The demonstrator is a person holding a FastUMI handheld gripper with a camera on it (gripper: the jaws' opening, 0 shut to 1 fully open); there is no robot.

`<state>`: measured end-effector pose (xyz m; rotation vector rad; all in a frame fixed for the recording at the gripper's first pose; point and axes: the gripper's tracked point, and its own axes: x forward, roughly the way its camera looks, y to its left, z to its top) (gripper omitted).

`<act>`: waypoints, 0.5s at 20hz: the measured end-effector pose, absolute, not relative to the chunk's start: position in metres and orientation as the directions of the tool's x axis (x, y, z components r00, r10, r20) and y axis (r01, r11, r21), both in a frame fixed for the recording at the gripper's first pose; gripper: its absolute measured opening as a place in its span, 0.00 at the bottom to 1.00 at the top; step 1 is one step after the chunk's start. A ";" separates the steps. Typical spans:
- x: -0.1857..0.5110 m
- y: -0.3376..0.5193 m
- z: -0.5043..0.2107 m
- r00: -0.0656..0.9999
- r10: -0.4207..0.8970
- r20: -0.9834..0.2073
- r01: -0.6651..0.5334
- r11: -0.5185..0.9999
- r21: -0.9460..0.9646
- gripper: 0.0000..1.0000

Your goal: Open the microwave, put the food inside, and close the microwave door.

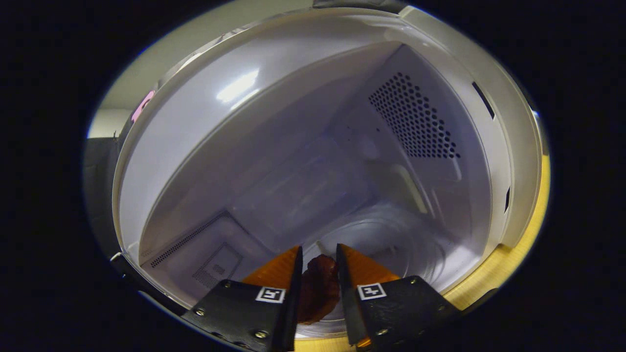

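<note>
Microwave [303,146] cavity | gripper [318,254] fingers clamp brown food [319,288] | no legible writing

No words, brand names or numbers can be read anywhere here. The only signs are two small square black-and-white coded markers, one on each side of the gripper [318,254], sitting on the dark mounts just behind the fingers: the left marker [270,294] and the right marker [371,291]. Their blocky patterns spell nothing legible. The microwave [303,146] walls carry no print that can be made out.
</note>
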<state>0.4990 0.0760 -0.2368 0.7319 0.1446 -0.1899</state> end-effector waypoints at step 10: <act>0.423 0.104 -0.212 0.983 0.032 -0.181 0.050 0.901 0.431 0.99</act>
